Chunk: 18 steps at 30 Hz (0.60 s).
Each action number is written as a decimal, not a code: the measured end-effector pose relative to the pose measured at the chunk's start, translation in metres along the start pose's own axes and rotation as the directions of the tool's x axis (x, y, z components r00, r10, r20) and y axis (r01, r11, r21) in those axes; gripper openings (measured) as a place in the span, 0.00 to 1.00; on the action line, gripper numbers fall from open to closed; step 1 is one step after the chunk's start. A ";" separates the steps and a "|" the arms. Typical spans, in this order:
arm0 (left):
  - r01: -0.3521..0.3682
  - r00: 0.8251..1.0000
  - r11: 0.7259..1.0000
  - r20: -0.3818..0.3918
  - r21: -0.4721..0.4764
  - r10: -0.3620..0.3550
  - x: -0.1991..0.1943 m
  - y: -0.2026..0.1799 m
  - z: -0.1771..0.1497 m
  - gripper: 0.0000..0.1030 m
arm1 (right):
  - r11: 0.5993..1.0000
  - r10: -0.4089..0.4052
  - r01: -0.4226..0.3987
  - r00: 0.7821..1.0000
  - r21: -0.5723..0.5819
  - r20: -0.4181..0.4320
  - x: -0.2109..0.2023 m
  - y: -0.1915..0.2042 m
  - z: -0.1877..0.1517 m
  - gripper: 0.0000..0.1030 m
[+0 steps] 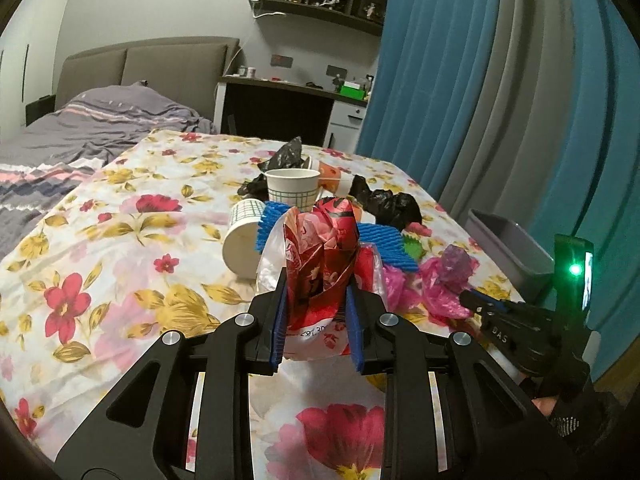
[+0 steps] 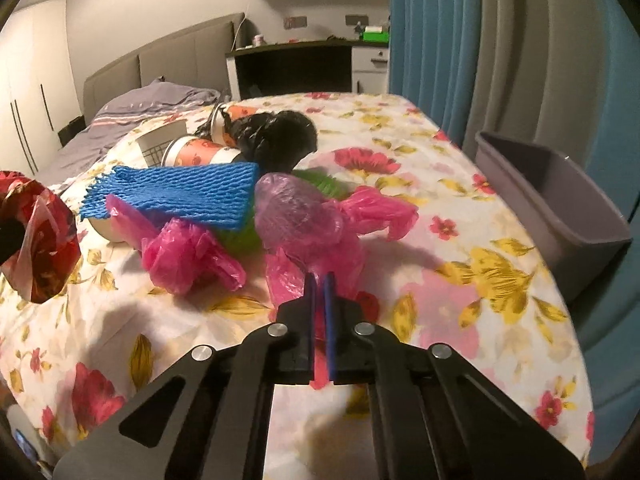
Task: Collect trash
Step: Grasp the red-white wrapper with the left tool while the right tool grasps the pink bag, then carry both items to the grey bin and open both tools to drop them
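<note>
My left gripper [image 1: 316, 292] is shut on a crumpled red wrapper with clear plastic [image 1: 324, 248], held a little above the floral tablecloth [image 1: 120, 260]. The same wrapper [image 2: 40, 240] shows at the left edge of the right wrist view. My right gripper [image 2: 320, 280] is shut on the near edge of a pink plastic bag [image 2: 320, 232], with pink film showing between its pads. A purple translucent bag [image 2: 292, 204] lies on the pink one. In the left wrist view the right gripper [image 1: 472, 300] reaches in from the right at the pink bag [image 1: 444, 292].
A trash pile lies behind: a blue foam net [image 2: 176, 192], green foam [image 2: 240, 236], another pink bag [image 2: 188, 256], black bags [image 2: 276, 136] and paper cups [image 1: 292, 192]. A grey bin [image 2: 560, 192] stands at the table's right edge by the blue curtain [image 2: 440, 40]. A bed is at the left.
</note>
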State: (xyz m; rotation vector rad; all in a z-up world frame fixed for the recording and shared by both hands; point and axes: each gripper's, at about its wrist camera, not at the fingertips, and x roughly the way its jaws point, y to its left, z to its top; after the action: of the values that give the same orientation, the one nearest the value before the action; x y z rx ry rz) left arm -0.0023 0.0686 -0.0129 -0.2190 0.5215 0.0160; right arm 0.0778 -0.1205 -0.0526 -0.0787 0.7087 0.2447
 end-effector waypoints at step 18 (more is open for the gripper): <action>0.070 0.998 0.994 0.000 0.080 -0.070 0.010 -0.045 0.024 0.23 | 1.000 -0.015 0.014 0.990 0.014 0.138 -0.060 -0.036 0.015 0.04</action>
State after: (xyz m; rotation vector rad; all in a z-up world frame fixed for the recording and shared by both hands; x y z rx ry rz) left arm 0.0213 0.0294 0.0114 -0.1589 0.5106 -0.0730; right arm 0.0523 -0.1648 -0.0029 -0.0536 0.5722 0.2292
